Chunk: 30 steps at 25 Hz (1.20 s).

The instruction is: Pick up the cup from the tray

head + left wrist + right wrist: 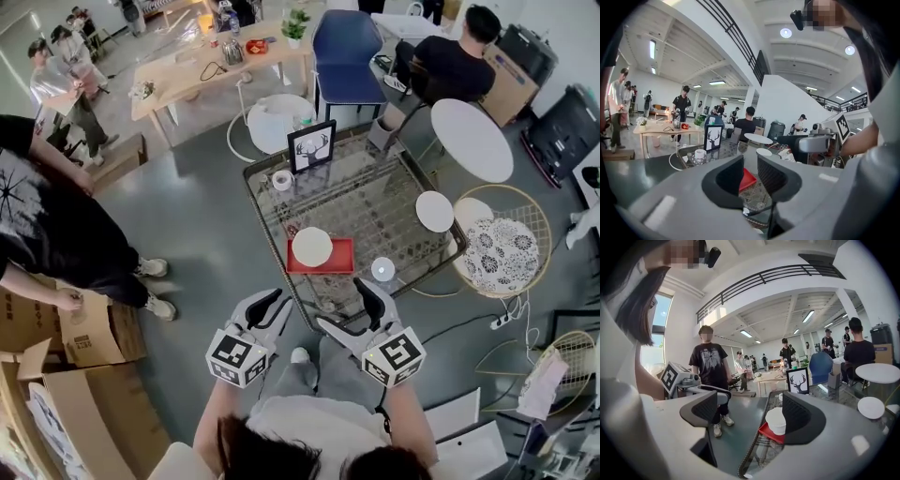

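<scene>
A white cup point(312, 247) stands on a red tray point(341, 256) near the front edge of a glass table point(394, 202). Both grippers hover side by side just short of that edge. My right gripper point(352, 310) is open wide with nothing between its jaws; in the right gripper view the cup point(776, 420) and tray point(768, 431) lie ahead, beside the right finger point(800, 417). My left gripper point(272, 307) is left of the tray, jaws a narrow gap apart and empty. In the left gripper view only a corner of the tray point(748, 179) shows between the fingers; the cup is hidden.
On the table stand a deer picture point(311, 146), a tape roll point(282, 179), a white disc point(434, 211) and a small white ball point(382, 269). A person point(56, 225) stands left by cardboard boxes point(66, 337). A wire chair point(502, 248) is at the right.
</scene>
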Tool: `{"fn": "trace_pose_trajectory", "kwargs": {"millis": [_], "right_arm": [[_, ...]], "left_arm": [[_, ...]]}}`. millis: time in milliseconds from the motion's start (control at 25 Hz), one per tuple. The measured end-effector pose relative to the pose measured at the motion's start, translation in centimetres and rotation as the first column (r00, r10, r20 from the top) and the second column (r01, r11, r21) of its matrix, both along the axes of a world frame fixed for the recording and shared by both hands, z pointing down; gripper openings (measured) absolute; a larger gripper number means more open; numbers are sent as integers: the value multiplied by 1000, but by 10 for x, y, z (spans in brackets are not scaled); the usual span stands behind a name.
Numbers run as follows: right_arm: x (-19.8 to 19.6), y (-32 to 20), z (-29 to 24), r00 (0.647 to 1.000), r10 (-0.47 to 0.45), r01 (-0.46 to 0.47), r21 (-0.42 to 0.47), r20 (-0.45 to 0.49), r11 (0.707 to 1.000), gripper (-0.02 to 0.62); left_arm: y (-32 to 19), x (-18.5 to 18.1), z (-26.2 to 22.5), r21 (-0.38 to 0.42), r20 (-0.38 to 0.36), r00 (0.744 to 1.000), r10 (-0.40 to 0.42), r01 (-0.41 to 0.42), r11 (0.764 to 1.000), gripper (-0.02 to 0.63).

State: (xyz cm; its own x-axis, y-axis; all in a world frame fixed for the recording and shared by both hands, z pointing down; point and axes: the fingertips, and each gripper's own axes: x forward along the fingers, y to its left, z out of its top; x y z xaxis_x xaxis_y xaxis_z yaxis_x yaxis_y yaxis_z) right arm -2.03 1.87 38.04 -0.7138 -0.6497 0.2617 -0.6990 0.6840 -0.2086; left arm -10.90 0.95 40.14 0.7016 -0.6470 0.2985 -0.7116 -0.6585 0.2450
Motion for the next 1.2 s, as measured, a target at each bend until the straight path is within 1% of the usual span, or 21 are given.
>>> {"fn": "trace_pose_trajectory", "kwargs": {"millis": [160, 360, 440, 600, 680, 760, 800, 880, 960, 1120, 1200], "right_arm": [[1, -24, 15, 999, -43, 43, 0, 33, 999, 471], [5, -56, 41, 997, -72, 72, -3, -38, 997, 488], [5, -65, 53, 995, -86, 86, -6, -44, 996, 499], [5, -82, 85, 994, -95, 92, -47, -49, 995, 513], [3, -90, 104, 995, -91, 89, -83, -30, 993, 517], [2, -95, 123, 997, -80, 76, -108, -25, 991, 530], [2, -97, 132, 996, -82, 77, -109, -39, 991, 544], [-2, -102, 146, 990, -109, 100, -97, -88, 990, 576], [-7, -107, 160, 984, -132, 121, -94, -121, 988, 578], [-10, -121, 179, 981, -116, 105, -83, -153, 991, 578], [-11, -128, 187, 978, -114, 102, -75, -174, 992, 577]], "left_arm": [[-25, 9, 19, -1, 76, 997, 8, -8, 1000, 74], [-52, 19, 45, -18, 126, 992, 14, -12, 1000, 75], [-59, 18, 57, -31, 137, 991, 2, 2, 1000, 95], [-71, 13, 83, -75, 156, 988, -21, 33, 997, 141], [-78, 10, 99, -98, 170, 985, -30, 47, 994, 158], [-80, 8, 117, -126, 185, 982, -36, 60, 990, 160], [-80, 9, 124, -130, 192, 981, -34, 60, 990, 160], [-83, 10, 133, -115, 204, 979, -27, 52, 992, 167], [-88, 8, 144, -92, 222, 975, -25, 47, 995, 176], [-103, 4, 167, -50, 272, 962, -23, 38, 998, 176], [-111, 2, 174, -37, 284, 959, -21, 32, 999, 176]]}}
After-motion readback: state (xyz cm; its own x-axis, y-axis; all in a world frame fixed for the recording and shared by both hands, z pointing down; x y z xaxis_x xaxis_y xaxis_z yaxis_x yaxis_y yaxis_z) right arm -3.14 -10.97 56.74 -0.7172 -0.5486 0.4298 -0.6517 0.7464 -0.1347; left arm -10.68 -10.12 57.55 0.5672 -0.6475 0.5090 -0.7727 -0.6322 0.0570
